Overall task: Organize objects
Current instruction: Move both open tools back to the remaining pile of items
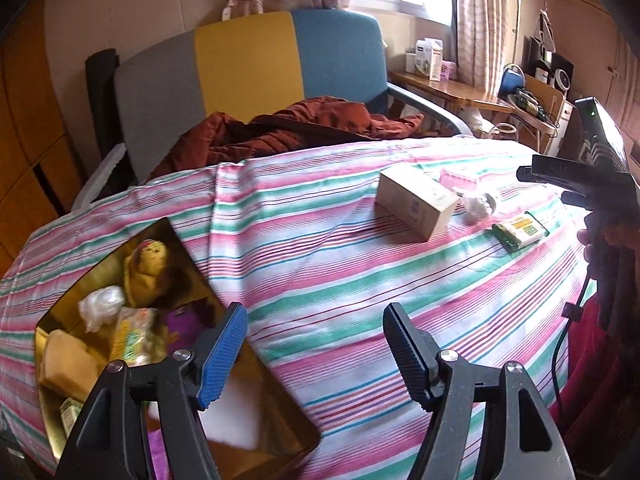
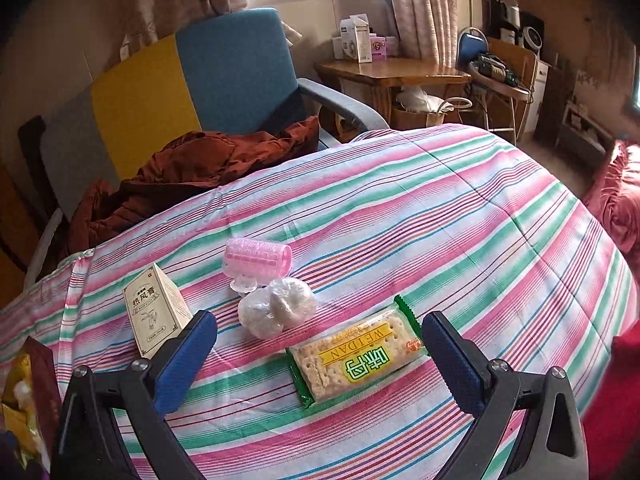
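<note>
Left wrist view
Left gripper (image 1: 316, 344): tips down at the striped cloth (image 1: 340, 264). Its blue pads stand wide apart with nothing between them.
Gold box (image 1: 52, 432): at the lower left, just under the left pad. It is open and full of little things, with a yellow doll (image 1: 146, 268) and a white plastic wad (image 1: 100, 306) inside.
Beige box (image 1: 416, 202): lies on the cloth, far from the pads.
Cracker pack (image 1: 520, 234): lies to the right of the beige box, near the other tool.
Right gripper (image 1: 576, 188): seen from the side at the right edge. A hand (image 1: 590, 246) holds it.

Right wrist view
Right gripper (image 2: 320, 346): tips down over the cloth. Its pads are spread wide and squeeze nothing.
Cracker pack (image 2: 356, 356): flat on the cloth, right between the two pads, but I cannot tell if they touch it.
Plastic wad (image 2: 278, 306): just behind the cracker pack, close to the left pad.
Pink roller (image 2: 258, 258): just behind the wad.
Beige box (image 2: 156, 310): stands beside the left pad.
Chair (image 2: 224, 76): behind the table, with a brown coat (image 2: 192, 172) on it.
</note>
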Available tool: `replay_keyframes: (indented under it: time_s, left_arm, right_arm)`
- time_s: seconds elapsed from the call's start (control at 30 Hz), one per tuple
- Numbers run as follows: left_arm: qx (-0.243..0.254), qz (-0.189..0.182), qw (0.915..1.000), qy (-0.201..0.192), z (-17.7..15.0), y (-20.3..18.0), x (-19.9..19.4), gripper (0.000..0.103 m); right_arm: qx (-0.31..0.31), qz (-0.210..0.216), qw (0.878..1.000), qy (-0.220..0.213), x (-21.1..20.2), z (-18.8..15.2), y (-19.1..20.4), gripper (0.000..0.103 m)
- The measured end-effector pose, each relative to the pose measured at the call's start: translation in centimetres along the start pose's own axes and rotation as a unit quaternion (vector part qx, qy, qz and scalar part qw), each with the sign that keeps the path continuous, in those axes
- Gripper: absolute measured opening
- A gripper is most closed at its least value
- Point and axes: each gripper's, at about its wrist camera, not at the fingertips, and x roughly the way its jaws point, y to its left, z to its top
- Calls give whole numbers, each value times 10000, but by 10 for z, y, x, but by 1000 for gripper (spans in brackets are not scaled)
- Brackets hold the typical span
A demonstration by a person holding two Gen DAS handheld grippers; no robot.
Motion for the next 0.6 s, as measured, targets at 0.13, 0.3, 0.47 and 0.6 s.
replay_keyframes:
  time_s: [0.13,0.3,0.47,0.6]
  left_arm:
    - [20,-196,9998,86,12,-15,15,71]
    - [-112,-461,9985,257,25,-27,35,71]
    - [-228,-648,9965,485,36,-38,53,71]
    - [-290,-742,9951,581,46,-47,66,71]
  right_arm:
    - [164,14,9999,20,0,2,-7,103]
    - [346,54,9994,67,2,5,-14,103]
    - [574,57,9983,38,0,7,-24,103]
    - [864,95,9962,97,1,9,-36,103]
